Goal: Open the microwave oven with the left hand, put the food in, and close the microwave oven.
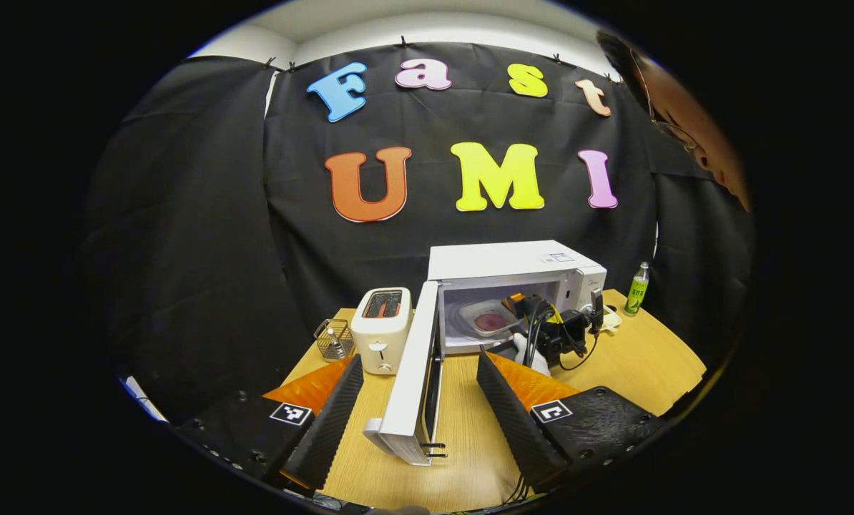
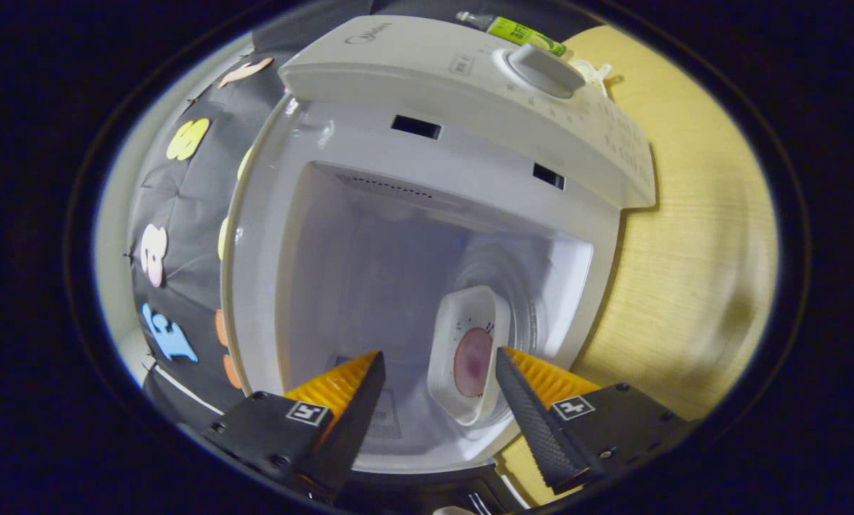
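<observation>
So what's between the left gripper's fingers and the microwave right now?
The open door sits between the left gripper fingers, in the left gripper view; past it bare table runs to the microwave.

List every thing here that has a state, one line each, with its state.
microwave door: swung wide open.
food dish: inside the microwave cavity, lying on the turntable.
right gripper: open, at the cavity mouth.
left gripper: open, holding nothing.
toaster: upright.
bottle: upright, capped.

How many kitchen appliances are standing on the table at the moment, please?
2. The microwave oven stands toward the back of the table with its door swung open, and the toaster sits just beside that door. Others may be hidden behind them.
</observation>
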`<state>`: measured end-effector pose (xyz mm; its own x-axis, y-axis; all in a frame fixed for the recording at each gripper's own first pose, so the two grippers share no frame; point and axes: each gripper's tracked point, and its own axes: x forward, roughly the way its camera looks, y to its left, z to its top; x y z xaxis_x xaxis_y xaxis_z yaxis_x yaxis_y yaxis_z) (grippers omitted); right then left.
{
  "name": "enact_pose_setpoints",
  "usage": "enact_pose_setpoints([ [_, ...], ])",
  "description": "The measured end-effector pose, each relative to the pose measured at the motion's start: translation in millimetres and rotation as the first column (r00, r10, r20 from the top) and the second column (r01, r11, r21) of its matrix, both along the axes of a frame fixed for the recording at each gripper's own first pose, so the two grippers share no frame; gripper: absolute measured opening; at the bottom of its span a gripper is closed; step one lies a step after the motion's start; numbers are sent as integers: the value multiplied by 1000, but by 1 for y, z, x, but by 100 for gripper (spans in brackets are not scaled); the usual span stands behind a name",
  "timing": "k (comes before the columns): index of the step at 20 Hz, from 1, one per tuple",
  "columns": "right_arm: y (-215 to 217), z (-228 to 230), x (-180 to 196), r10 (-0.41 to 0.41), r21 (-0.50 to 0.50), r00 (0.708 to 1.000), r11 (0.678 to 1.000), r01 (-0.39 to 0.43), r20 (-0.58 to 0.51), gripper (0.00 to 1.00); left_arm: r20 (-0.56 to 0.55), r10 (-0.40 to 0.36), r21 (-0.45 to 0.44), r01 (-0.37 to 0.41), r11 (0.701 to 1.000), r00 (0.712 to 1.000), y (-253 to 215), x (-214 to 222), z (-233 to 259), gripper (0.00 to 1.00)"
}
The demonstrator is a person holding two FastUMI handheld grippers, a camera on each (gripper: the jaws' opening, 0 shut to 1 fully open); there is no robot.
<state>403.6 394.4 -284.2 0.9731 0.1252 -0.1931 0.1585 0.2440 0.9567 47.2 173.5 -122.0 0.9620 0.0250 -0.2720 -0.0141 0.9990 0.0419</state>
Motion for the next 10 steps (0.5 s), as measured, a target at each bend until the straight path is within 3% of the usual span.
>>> enact_pose_setpoints([
  [5, -16, 32, -34, 79, -227, 996, 972, -68, 39, 99, 15, 2, 4, -3, 1000, 1000, 1, -14, 13, 96],
  [10, -59, 76, -75, 197, -495, 978, 858, -140, 65, 99, 63, -5, -8, 5, 1000, 998, 2, -14, 37, 96],
])
